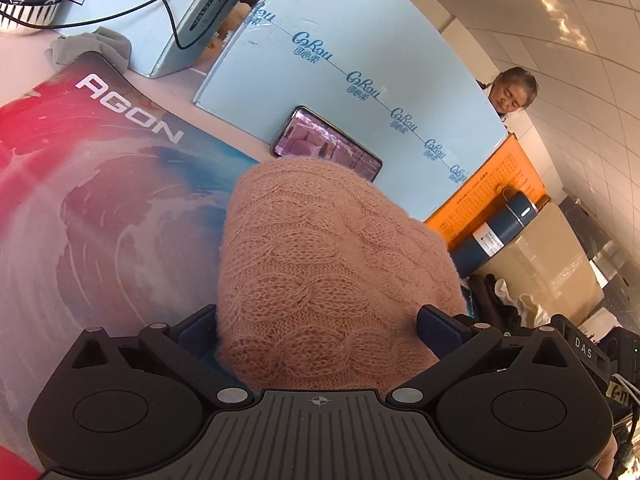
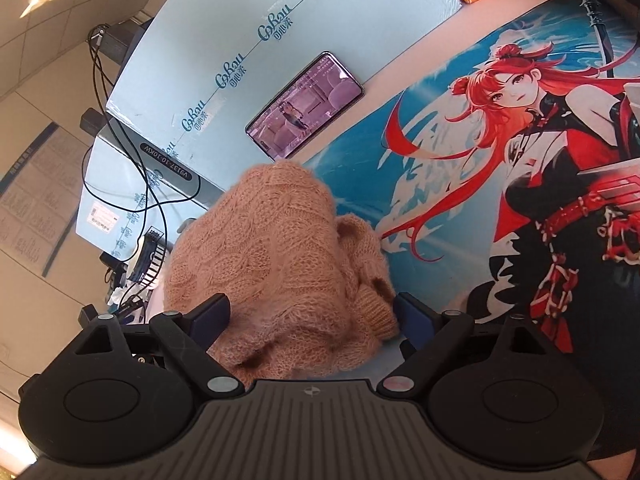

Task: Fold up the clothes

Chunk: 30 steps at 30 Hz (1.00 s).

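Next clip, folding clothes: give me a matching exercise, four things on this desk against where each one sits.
Things:
1. pink knit sweater
2. phone
3. blue flask
4. striped bowl

Places:
A. lying against the orange box
B. propped against the big light-blue box, screen lit
C. on the smaller light-blue box, under black cables
D. bunched on the printed desk mat, between the open tongs

Pairs: 1-D, 2-B, 3-A, 4-C
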Available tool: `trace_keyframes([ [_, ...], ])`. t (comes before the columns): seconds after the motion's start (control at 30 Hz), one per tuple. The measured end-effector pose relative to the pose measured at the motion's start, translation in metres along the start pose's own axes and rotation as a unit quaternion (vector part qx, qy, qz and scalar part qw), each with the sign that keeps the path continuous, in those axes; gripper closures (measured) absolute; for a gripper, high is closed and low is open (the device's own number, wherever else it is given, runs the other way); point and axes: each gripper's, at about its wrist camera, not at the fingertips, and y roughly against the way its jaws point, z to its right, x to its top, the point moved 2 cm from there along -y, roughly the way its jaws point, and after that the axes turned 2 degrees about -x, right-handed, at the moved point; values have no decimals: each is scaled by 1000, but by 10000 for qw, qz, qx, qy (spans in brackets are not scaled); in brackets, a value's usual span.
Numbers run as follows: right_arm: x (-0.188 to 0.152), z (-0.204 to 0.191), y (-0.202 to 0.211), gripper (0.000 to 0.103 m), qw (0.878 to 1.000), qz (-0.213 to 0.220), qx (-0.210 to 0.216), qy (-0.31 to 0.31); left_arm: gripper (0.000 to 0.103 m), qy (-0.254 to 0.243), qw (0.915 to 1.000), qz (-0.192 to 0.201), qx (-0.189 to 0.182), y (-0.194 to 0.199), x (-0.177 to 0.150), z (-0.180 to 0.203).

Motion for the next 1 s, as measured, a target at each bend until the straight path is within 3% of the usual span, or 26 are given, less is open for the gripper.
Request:
trace_keyframes([
  [0.07,-3,-3,-8,17,9999,5,140,-58,0,47,10000,-3,-17,-1,2,0],
  [0.1,-4,-5,-12,24,9998,4,171,-99,0,121,9999,18,-47,-1,3,-1],
  [0.13,-5,-6,-15,38,9997,-16,187,-146,1,165,9998,34,-44,-2,5,-3],
  [0.2,-6,-7,-20,48,9995,-59,201,-251,16,127,9998,70,139,-2,8,-3],
  [0.23,-7,-9,-20,53,9995,-24,217,-249,31,39,9996,113,273,-2,10,-3],
  [0.33,-7,-19,-18,58,9996,103,255,-83,51,-115,9995,229,208,2,14,-4],
  [0.37,-6,-23,-18,59,9995,138,274,-29,53,-171,9992,298,193,4,16,-3],
  [0.53,-2,-56,-26,60,9980,219,498,329,55,-451,9955,794,239,26,31,-5],
  [0.67,3,-93,-46,60,9943,154,849,622,55,-705,9874,1366,371,58,55,-14],
  [0.83,2,-143,-86,60,9879,-122,1223,944,55,-903,9736,1901,887,97,76,-40],
  [1.0,-3,-192,-136,60,9799,-380,1486,1279,55,-738,9587,2363,1401,121,96,-76],
])
